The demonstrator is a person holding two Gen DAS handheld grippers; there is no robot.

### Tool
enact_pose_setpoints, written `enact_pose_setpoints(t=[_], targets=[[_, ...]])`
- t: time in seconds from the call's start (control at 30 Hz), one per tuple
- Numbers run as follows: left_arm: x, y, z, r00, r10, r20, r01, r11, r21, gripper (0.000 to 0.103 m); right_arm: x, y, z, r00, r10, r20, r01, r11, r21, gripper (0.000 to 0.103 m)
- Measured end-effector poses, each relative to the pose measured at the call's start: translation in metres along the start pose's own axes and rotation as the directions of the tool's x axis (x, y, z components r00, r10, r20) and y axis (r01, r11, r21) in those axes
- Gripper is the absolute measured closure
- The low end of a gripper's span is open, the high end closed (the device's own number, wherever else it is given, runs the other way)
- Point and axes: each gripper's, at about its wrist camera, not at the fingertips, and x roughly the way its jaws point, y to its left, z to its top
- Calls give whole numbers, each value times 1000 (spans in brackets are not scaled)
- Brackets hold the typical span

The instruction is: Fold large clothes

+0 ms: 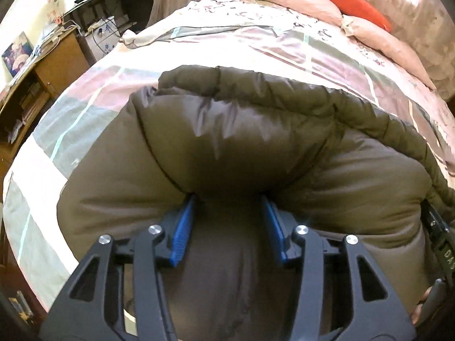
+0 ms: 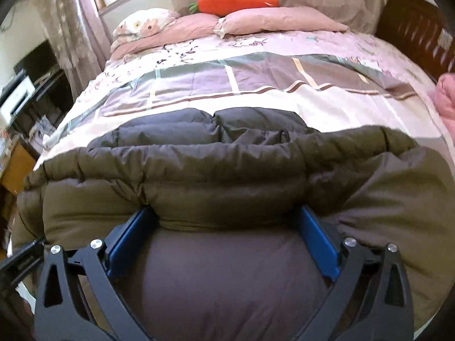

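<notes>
Olive-brown quilted nylon: one large padded jacket (image 1: pixel 256 130), laid on a bed (image 1: pixel 85 119) with a pink, grey and cream patchwork cover. Its long axis runs across both views, left to right, roughly parallel to the pillows.

Left item: left hand-held gripper (image 1: pixel 229 199), blue pads set about halfway apart, a thick puffed fold of the jacket bulging between and over them. The pads appear to press into the padding, so it reads as gripping the fold. Beyond the fold, the jacket's gathered edge curves off to the right.

Right item: right hand-held gripper (image 2: pixel 226 210), jaws standing very wide, a fat roll of the jacket (image 2: pixel 227 176) filling the gap from pad to pad. Whether the pads squeeze it or merely flank it is hard to tell; the padding touches both, so it is judged a hold on a bulky fold. Ahead of this fold lies a darker grey quilted part of the jacket, flat on the bed.

Key relation: the jacket sits directly in front of and under both grippers, each at the near edge, side by side along its length, neither clearly nearer. The free part lies ahead, toward the pillows (image 2: pixel 278 20), so any fold would likely carry the held edge forward over it.

Also present: orange carrot-shaped plush (image 2: pixel 237 1) on the pillows; wooden desk (image 1: pixel 54 56) at far left.
</notes>
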Motion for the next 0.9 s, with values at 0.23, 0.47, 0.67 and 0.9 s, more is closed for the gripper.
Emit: enact_pose_setpoints(t=[0.23,0.47,0.67,0.9], targets=[[-2,59,11,998,-64,-16,61,992,-109,61,-29,-176,6,987,-155,-33,153,871,468,10],[-57,123,13,998,-4,65,19,973,-231,40,-88,-56,35,994,38,99,-50,991,121,11],[-20,170,-12,988,-6,-152,-46,940,-338,45,-69,147,6,975,207,-81,-222,901,-372,11],[-5,182,-21,977,-36,-209,-20,966,-259,38,27,299,-23,984,-85,-156,-55,690,-722,19]])
